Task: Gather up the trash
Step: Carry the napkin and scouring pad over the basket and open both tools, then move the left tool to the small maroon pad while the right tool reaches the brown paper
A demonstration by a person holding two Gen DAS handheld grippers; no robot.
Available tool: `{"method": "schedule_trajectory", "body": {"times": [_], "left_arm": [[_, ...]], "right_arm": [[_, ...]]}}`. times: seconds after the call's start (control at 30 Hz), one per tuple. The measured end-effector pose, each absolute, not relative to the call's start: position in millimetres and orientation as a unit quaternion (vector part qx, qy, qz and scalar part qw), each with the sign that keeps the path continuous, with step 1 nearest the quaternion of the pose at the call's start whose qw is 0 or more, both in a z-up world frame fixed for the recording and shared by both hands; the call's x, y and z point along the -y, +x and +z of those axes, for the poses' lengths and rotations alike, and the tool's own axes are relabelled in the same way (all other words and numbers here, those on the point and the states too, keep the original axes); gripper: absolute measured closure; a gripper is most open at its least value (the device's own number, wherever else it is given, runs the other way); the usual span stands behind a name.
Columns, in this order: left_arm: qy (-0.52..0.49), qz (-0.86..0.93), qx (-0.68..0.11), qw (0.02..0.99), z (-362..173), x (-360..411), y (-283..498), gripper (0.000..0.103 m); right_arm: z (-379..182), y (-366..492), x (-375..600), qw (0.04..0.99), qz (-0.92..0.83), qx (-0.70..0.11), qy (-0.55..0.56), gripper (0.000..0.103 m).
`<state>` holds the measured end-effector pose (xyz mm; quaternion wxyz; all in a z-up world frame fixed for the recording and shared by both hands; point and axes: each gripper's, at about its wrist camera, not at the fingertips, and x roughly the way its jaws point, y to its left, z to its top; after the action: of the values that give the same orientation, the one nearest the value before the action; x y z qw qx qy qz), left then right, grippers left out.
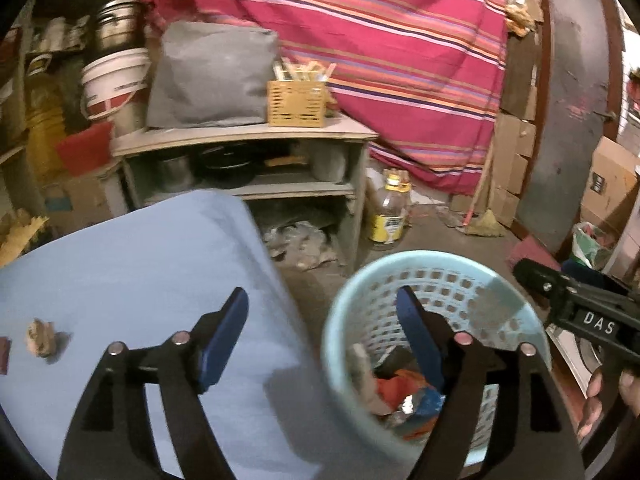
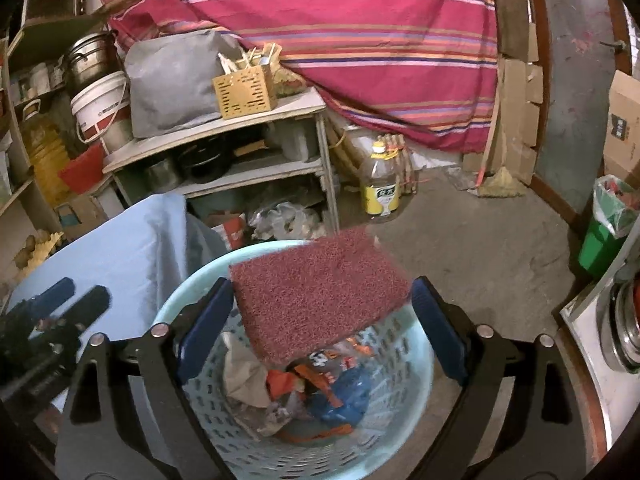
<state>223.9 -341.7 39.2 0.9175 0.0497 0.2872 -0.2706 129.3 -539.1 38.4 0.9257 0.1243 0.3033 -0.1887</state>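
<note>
A light blue perforated basket (image 2: 192,292) stands on the floor beside the blue-covered table (image 1: 132,264). It holds wrappers and crumpled paper (image 2: 304,388). In the right wrist view a maroon scouring pad (image 2: 320,292) is between the wide-open fingers of my right gripper (image 2: 322,320), over the basket; it looks blurred and free of the pads. My left gripper (image 1: 322,324) is open and empty, spanning the table's edge and the basket (image 1: 460,272). A crumpled brown scrap (image 1: 40,338) lies on the table at the left. A dark piece (image 1: 3,354) sits at the frame edge.
A grey shelf unit (image 1: 248,136) with pots, a bag and a woven box stands behind the table. An oil bottle (image 1: 390,210) stands on the floor. A striped red cloth (image 1: 380,40) hangs behind. A green bin (image 2: 600,240) is at the right.
</note>
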Motion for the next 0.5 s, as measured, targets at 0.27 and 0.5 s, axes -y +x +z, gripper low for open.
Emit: {"method": "schedule_trajectory", "body": {"times": [0.27, 0.5], "left_arm": [[0.034, -0.202, -0.286, 0.936, 49, 246, 241, 0.011], [0.046, -0.097, -0.269, 0.957, 50, 146, 257, 0.008]], "right_arm": [[44, 149, 507, 0.924, -0.205, -0.300, 0.115, 0.005], [50, 178, 455, 0.937, -0.171, -0.288, 0.102, 0.004]]}}
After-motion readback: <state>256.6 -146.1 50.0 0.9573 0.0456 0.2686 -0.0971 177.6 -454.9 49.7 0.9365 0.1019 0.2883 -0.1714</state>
